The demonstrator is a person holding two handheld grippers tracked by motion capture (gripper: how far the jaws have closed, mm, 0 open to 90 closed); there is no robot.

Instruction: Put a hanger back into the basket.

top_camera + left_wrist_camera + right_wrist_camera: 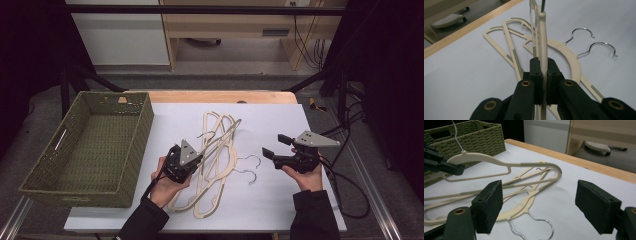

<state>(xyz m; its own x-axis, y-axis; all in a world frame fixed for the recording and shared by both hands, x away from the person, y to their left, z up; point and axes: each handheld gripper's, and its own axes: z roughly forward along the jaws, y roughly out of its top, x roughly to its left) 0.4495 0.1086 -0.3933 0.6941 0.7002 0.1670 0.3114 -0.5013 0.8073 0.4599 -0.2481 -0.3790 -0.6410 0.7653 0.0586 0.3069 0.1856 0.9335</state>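
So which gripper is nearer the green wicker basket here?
Left. The left gripper, shut on a cream hanger, sits just off the green wicker basket. The right gripper, open, is across the hanger pile, farther away.

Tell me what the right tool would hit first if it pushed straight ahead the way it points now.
Probably the cream hangers lying on the white table cover: the open right tool points at them. The lifted hanger seems higher and farther; depth is uncertain.

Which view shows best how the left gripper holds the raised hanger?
The left gripper view: the left gripper is shut on the raised hanger. The right gripper view shows the hanger's whole shape above the table; the high view shows it small.
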